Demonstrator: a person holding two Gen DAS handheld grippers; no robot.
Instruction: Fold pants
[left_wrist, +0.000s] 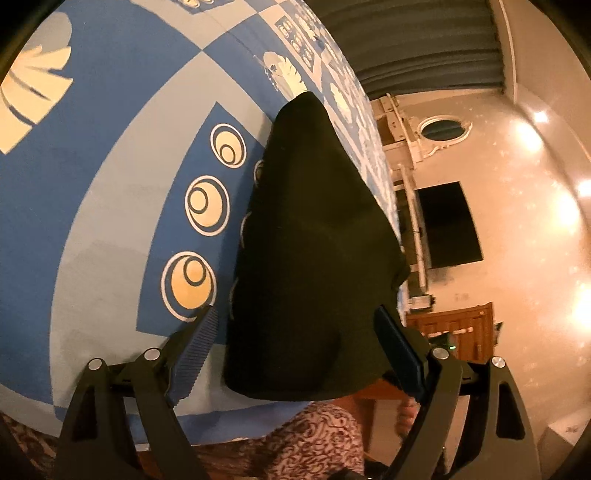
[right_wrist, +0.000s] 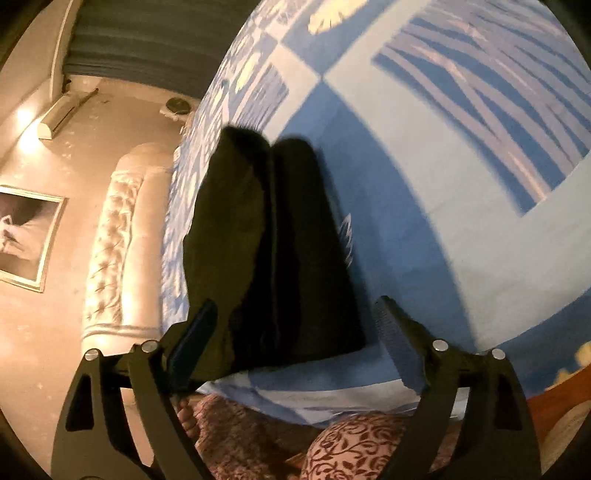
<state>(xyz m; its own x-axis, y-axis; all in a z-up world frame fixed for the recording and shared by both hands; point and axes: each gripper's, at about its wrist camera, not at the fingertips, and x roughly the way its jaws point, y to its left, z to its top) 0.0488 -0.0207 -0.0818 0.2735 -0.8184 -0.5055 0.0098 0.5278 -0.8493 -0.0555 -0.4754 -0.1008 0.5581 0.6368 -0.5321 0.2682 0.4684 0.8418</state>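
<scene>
Black pants (left_wrist: 310, 251) lie on a blue patterned bedspread (left_wrist: 110, 192), stretching away from me with the near end at the bed's front edge. In the right wrist view the pants (right_wrist: 280, 251) show as two long dark legs side by side. My left gripper (left_wrist: 295, 332) is open and hovers over the near end of the pants, one finger on each side, holding nothing. My right gripper (right_wrist: 295, 328) is open too, its fingers either side of the pants' near end, empty.
The bedspread (right_wrist: 424, 192) covers a wide bed. A tufted white headboard (right_wrist: 118, 236) and framed picture (right_wrist: 26, 236) show at the left. A wooden cabinet (left_wrist: 458, 328) and dark wall screen (left_wrist: 447, 225) stand beyond the bed edge. Patterned clothing (right_wrist: 351, 446) is below the grippers.
</scene>
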